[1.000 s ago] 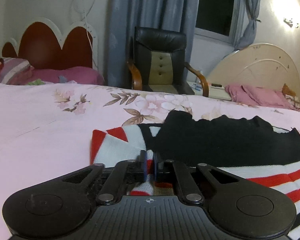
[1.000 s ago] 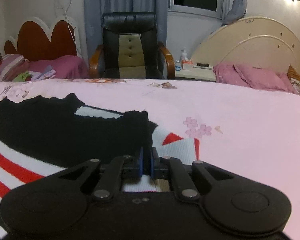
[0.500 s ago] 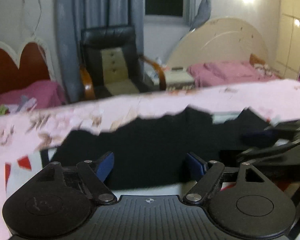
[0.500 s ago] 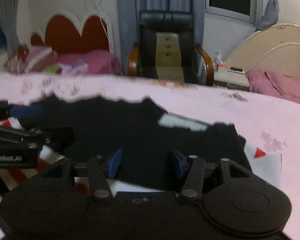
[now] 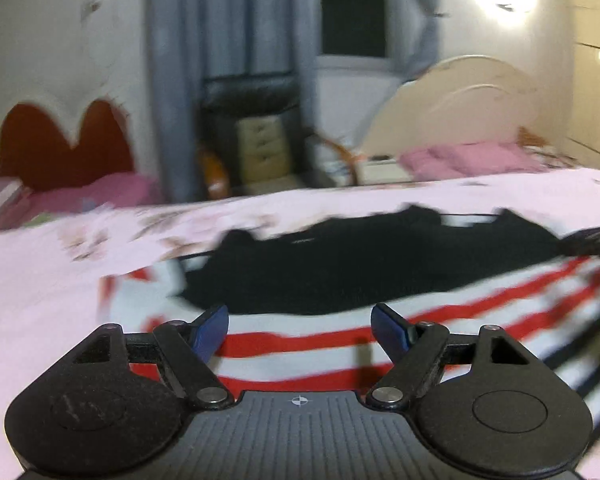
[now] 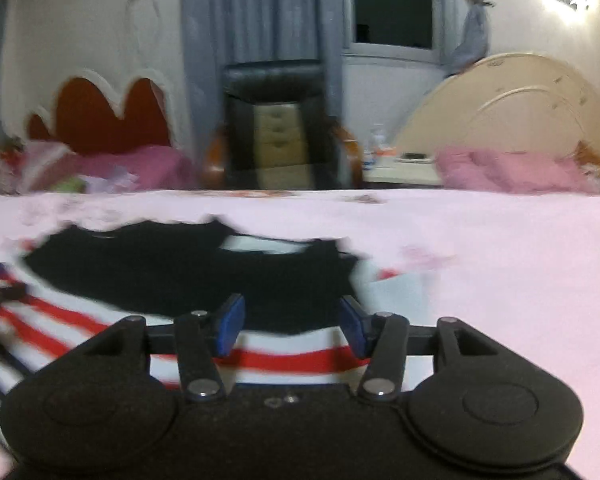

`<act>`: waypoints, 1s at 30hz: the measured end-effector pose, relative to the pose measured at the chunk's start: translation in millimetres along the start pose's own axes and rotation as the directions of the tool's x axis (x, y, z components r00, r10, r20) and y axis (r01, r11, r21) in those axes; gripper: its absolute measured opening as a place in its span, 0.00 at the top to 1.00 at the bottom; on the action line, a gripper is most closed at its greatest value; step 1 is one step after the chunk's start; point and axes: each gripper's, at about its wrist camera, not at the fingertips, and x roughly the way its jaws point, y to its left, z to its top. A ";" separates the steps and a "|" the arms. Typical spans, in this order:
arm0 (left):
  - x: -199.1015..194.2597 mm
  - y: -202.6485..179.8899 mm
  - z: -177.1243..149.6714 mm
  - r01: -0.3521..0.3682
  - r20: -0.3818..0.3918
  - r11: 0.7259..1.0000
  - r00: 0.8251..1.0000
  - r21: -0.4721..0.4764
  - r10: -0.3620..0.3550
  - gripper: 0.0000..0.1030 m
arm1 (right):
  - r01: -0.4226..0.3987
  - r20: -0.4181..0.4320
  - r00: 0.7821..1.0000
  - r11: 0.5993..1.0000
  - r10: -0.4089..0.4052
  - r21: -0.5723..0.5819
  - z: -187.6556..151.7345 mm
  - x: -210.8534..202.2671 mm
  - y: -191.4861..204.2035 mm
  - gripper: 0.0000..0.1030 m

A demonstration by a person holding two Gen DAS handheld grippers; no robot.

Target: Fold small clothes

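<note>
**Observer:** What have you got in front of you?

**Operator:** Biggest thing first: I see the pink flowered bedspread [image 6: 500,280] filling both views. On it lies the garment [image 5: 340,280], black across the top and red-and-white striped below, spread flat and not yet folded over as far as I can tell. Both pictures are smeared, so I can't read its edges finely.

**Observer:** Which way does it lie from your claws?

**Operator:** Straight ahead of and below both. Its long axis looks to run side to side across my views. On the left wrist camera a striped sleeve [image 5: 140,292] pokes out at its left end; on the right camera the other sleeve [image 6: 396,292] sits at the right end. I judge each claw is nearer its own sleeve.

**Observer:** And the claws?

**Operator:** My left gripper [image 5: 300,328] stands wide, blue pads [image 5: 210,330] apart, nothing pinched. My right gripper [image 6: 292,324] is parted less widely, also holding nothing; the stripes show between the jaws but lie beneath them.

**Observer:** Next move?

**Operator:** My guess: pick new grip points along one side, for a fold across that axis.
</note>
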 end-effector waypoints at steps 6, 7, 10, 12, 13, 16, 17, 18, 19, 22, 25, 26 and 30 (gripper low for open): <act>-5.7 -24.6 -21.1 0.029 -0.032 1.000 0.999 -0.002 -0.030 0.24 | -0.083 -0.066 0.995 0.988 0.075 -0.129 -33.7 9.8 63.8 0.52; -9.1 -17.7 -26.9 0.002 -0.042 1.000 0.999 -0.007 -0.002 0.23 | -0.071 -0.062 0.996 0.988 0.063 -0.138 -37.6 7.1 61.9 0.52; -28.2 17.7 -49.2 -0.078 -0.073 0.996 0.995 -0.048 0.074 0.24 | 0.001 -0.061 0.998 0.986 -0.012 -0.165 -46.1 -5.9 44.3 0.52; -40.7 34.2 -57.0 -0.118 -0.081 0.992 0.990 -0.036 0.115 0.24 | 0.051 -0.071 0.996 0.990 -0.061 -0.135 -53.3 -15.2 18.2 0.52; -46.9 38.8 -60.5 -0.118 -0.080 0.993 0.990 -0.027 0.115 0.24 | 0.064 -0.075 0.995 0.992 -0.072 -0.105 -56.2 -19.5 4.2 0.52; -50.1 35.4 -62.4 -0.132 -0.082 0.991 0.988 0.017 0.133 0.24 | 0.075 -0.076 0.994 0.993 -0.082 -0.089 -63.2 -31.1 -10.8 0.53; -48.6 32.8 -61.3 -0.144 -0.088 0.989 0.986 0.018 0.145 0.24 | 0.087 -0.077 0.993 0.991 -0.095 -0.101 -63.5 -32.0 -8.0 0.53; -47.4 32.6 -59.6 -0.148 -0.091 0.989 0.985 0.009 0.148 0.24 | 0.104 -0.077 0.991 0.988 -0.113 -0.116 -63.6 -31.6 -3.6 0.53; -47.4 33.0 -59.4 -0.151 -0.093 0.989 0.984 0.001 0.150 0.24 | 0.115 -0.079 0.989 0.986 -0.125 -0.122 -63.9 -30.6 -1.3 0.52; -50.0 33.8 -61.4 -0.152 -0.090 0.988 0.984 -0.002 0.151 0.24 | 0.120 -0.087 0.988 0.987 -0.129 -0.105 -64.7 -31.0 -2.6 0.52; -52.8 34.2 -63.8 -0.143 -0.082 0.990 0.986 0.008 0.143 0.24 | 0.110 -0.079 0.990 0.988 -0.119 -0.111 -69.3 -33.5 -7.0 0.52; -53.5 34.4 -64.4 -0.141 -0.080 0.990 0.987 0.011 0.141 0.24 | 0.110 -0.075 0.990 0.987 -0.119 -0.116 -70.7 -33.9 -7.2 0.52; -53.5 33.8 -64.3 -0.142 -0.081 0.990 0.986 0.013 0.143 0.24 | 0.122 -0.078 0.988 0.986 -0.132 -0.116 -69.5 -31.4 -5.0 0.52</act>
